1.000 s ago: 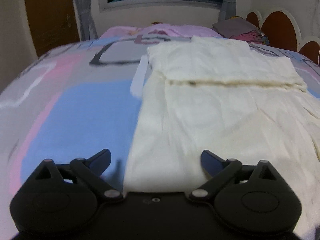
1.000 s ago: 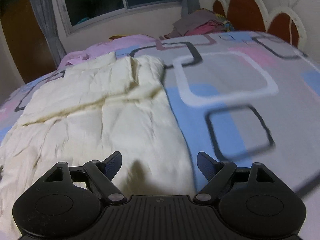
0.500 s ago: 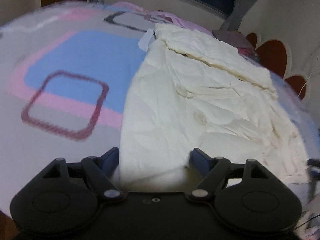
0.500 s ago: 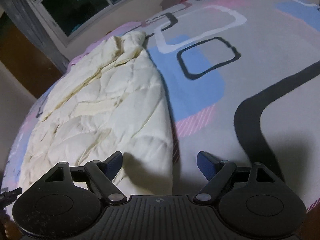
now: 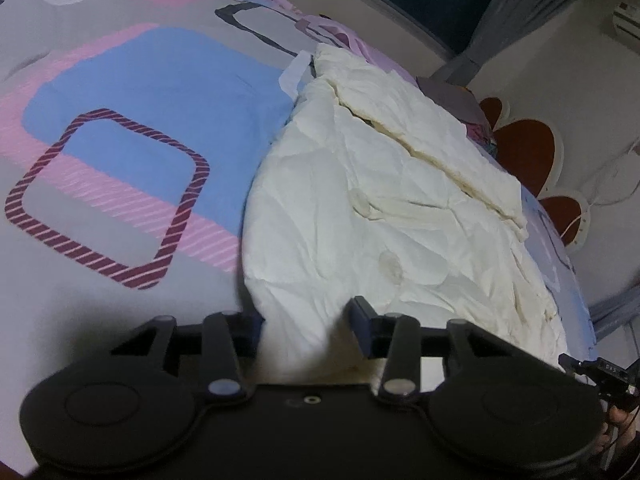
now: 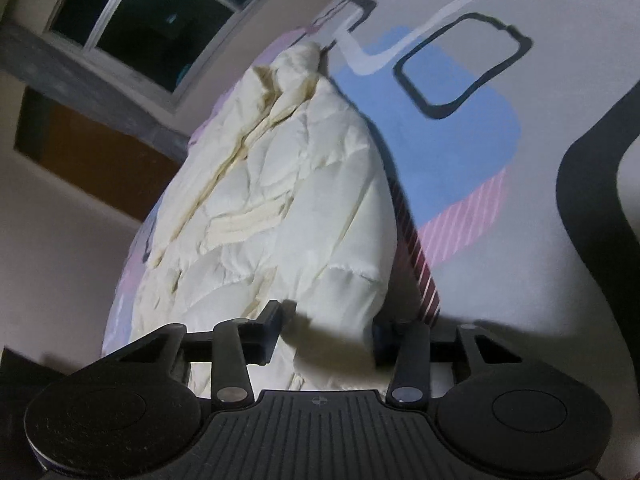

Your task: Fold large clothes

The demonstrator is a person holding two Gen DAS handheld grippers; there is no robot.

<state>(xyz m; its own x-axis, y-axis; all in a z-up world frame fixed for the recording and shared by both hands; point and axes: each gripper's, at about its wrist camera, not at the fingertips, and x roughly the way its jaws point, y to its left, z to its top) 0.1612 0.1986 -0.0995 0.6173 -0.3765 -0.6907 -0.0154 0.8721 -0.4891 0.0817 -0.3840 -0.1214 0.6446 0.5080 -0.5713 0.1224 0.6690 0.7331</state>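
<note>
Bedspread (image 5: 120, 152) bears the cream jacket (image 5: 380, 200). Left gripper (image 5: 308, 320) and right gripper (image 6: 324, 332), jaws just closing, pinch its near hem; grip both corners evenly before lifting.

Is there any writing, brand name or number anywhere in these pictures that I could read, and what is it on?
None can be read.
The cream jacket shows no label or print.
The bedspread carries only coloured shapes, no letters.
The right gripper body has a small round mark, not text.
The air conditioner on the wall is too small and blurred to show any brand.
</note>
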